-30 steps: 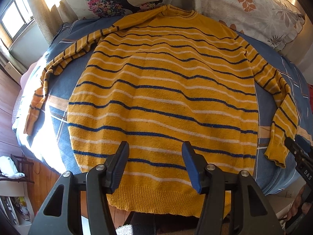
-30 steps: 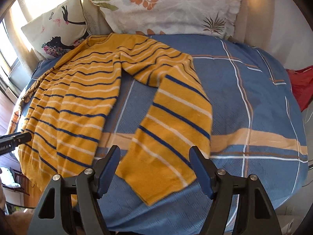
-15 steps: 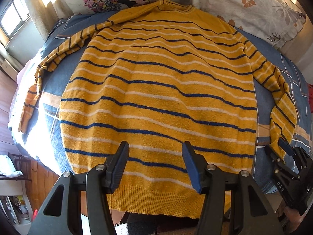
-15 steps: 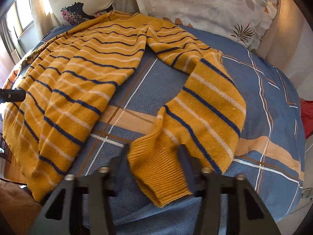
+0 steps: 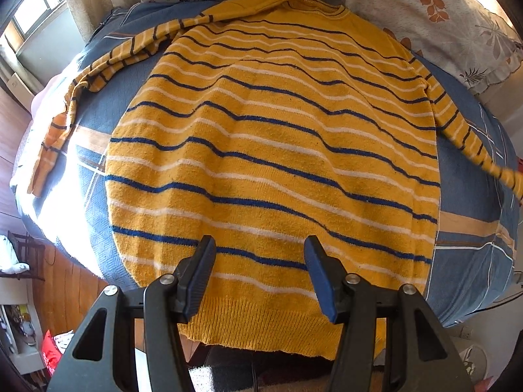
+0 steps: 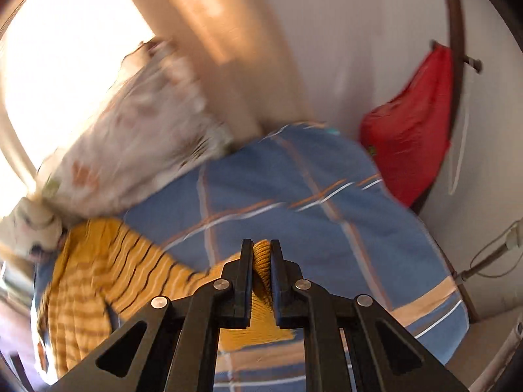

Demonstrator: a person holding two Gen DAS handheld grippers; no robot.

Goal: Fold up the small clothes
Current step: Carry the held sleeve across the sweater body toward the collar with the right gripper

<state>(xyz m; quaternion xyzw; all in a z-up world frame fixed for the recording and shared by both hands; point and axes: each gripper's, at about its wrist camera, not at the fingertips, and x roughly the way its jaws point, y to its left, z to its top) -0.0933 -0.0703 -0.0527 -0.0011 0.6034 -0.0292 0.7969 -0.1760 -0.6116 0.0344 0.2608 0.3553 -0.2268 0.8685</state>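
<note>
A yellow sweater point(image 5: 274, 150) with blue and white stripes lies flat on the blue plaid bed point(image 5: 470, 238), neck at the far end, hem toward me. My left gripper point(image 5: 260, 272) is open and empty, hovering just above the hem. The left sleeve point(image 5: 98, 75) lies spread out to the far left. The right sleeve point(image 5: 474, 143) is stretched out to the right, lifted off the bed. My right gripper point(image 6: 262, 261) is shut on that sleeve's ribbed cuff point(image 6: 262, 263); the sweater body point(image 6: 98, 281) shows blurred at lower left.
Floral pillows point(image 5: 451, 16) lie at the head of the bed and show blurred in the right wrist view point(image 6: 130, 150). A red bag point(image 6: 408, 137) hangs by the white wall at the right. A wooden floor point(image 5: 65, 281) lies beyond the bed's left edge.
My right gripper closed on the right sleeve's cuff and lifted it, swinging up and to the right. The sleeve now stretches out taut. The left gripper moved slightly closer over the hem.
</note>
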